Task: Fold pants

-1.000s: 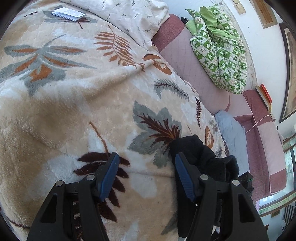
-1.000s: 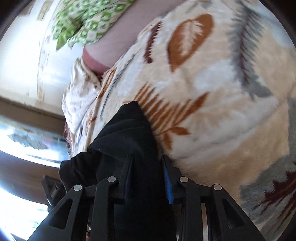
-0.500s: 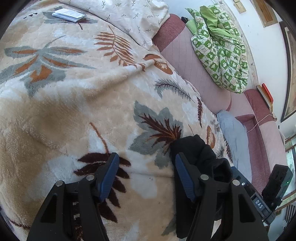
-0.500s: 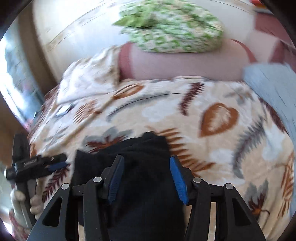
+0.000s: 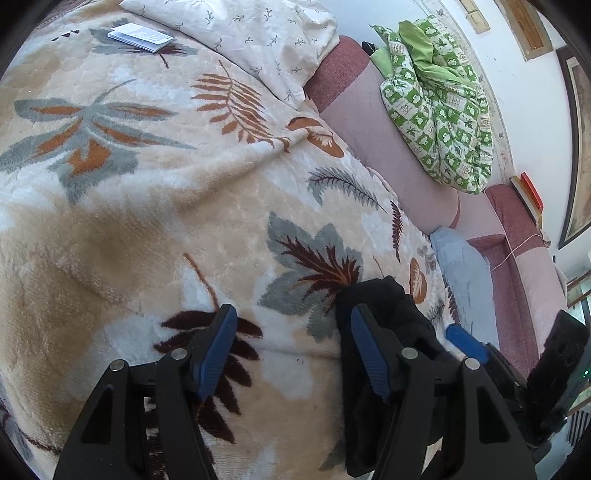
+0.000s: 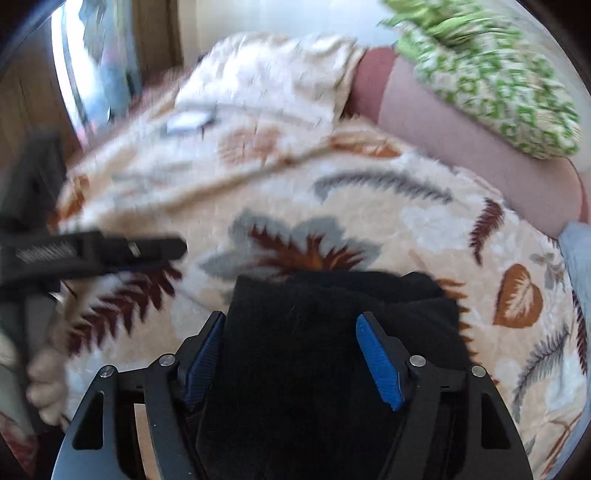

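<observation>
On blanket (image 6: 424, 229): black pants (image 6: 325, 350) (bunched), right gripper (image 6: 290, 354) jaws just opening.

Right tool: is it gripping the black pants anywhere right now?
No. The right tool has just been opening; its pads stand apart above the folded black pants, which lie on the blanket. The left tool is open and empty.

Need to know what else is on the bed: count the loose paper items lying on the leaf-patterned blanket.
1: a white folded paper leaflet at the far end of the fluffy beige leaf-patterned blanket, beside the white sprigged pillow. Others may be hidden.
</observation>
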